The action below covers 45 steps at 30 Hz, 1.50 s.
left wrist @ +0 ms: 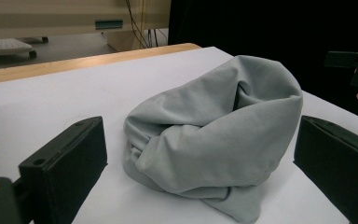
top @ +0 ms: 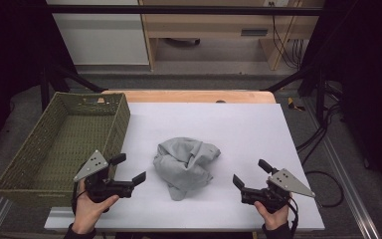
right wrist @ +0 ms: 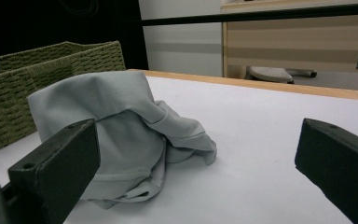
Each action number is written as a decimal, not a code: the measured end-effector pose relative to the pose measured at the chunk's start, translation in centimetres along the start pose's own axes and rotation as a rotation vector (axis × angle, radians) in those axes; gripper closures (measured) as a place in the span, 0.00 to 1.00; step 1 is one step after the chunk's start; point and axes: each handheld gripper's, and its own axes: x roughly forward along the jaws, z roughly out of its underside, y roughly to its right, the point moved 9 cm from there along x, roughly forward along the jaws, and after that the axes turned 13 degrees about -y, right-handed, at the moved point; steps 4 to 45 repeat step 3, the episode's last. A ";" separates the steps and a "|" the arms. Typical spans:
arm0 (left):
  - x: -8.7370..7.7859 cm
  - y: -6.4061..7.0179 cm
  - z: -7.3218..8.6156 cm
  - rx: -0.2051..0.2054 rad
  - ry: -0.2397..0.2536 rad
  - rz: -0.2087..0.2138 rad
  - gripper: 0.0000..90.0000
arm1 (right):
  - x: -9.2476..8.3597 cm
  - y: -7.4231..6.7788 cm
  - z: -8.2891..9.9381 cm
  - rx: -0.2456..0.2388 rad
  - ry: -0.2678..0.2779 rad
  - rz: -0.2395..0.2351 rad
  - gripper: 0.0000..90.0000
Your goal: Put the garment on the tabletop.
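The left gripper has its jaws wide apart, and nothing is between them. They point right at the grey cloth, which sits just past the tips. In the left gripper view the cloth sits in the middle of the gap between the two black jaws, close in front of them but not touching.

The right gripper is also wide open and holds nothing. It points at the cloth from the other side. In the right gripper view the cloth lies ahead and more toward the left jaw. Both grippers are near the cloth, one on each side of it, and I think the left one is a little nearer.

The cloth is soft, pale grey and all bunched up in a lump, with deep folds and a seam showing along one edge. A small tail of it sticks out toward the person.

A woven green basket stands beside the cloth, behind the left gripper. The cloth lies on the white table.
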 end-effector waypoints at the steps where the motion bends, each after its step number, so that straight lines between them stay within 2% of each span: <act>1: 0.0 0.0 0.0 0.000 0.000 0.000 0.02 | 0.0 0.0 0.0 0.000 0.000 0.000 0.00; 45: 0.0 0.0 0.1 -0.004 -0.001 0.000 0.02 | 0.0 0.1 0.0 0.001 0.001 -0.006 0.00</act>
